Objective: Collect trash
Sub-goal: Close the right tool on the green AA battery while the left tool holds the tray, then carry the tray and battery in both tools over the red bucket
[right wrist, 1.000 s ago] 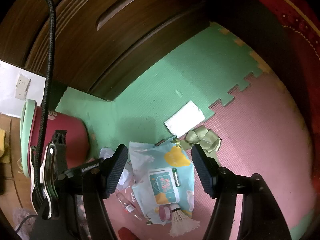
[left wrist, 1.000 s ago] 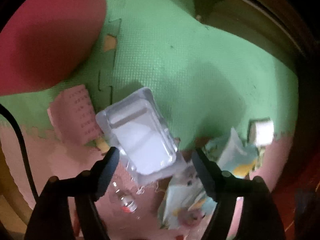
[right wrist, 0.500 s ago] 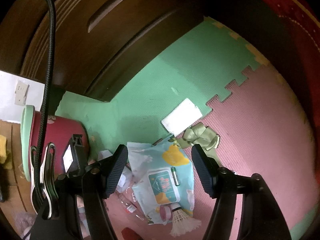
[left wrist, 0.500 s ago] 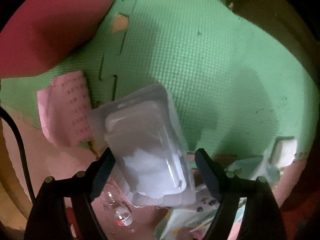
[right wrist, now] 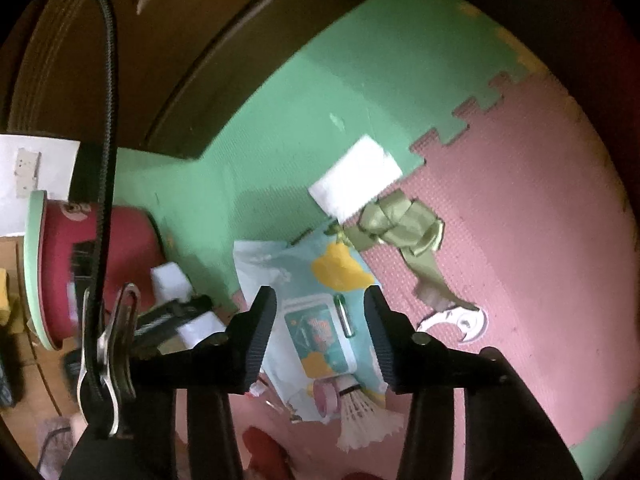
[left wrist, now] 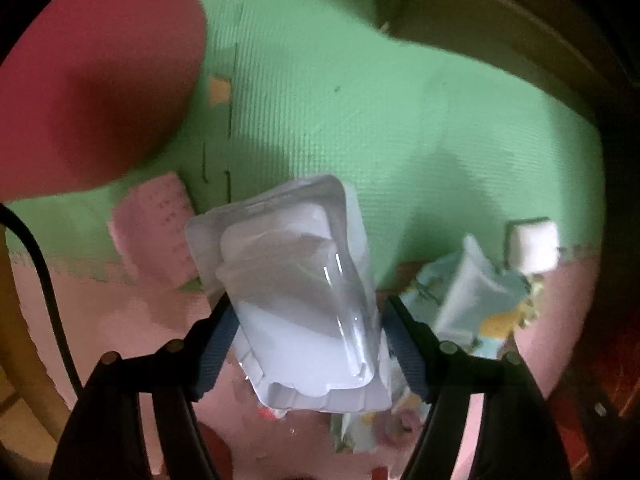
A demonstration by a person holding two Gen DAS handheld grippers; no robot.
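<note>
Left wrist: clear plastic tray (left wrist: 296,292) between jaws

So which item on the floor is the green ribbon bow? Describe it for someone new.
Find the zigzag seam where the green mat meets the pink mat. Just below it, beside a white paper, lies the ribbon bow: olive, shiny, looped, unlike the flat printed wrapper nearby.

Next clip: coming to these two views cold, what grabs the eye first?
In the left wrist view, a clear plastic blister tray fills the middle, gripped between the fingers of the left gripper above the green and pink foam mat. In the right wrist view, the right gripper, its fingers having just been closing, hangs empty over a pale blue printed wrapper, with an olive ribbon bow beside it.
</note>
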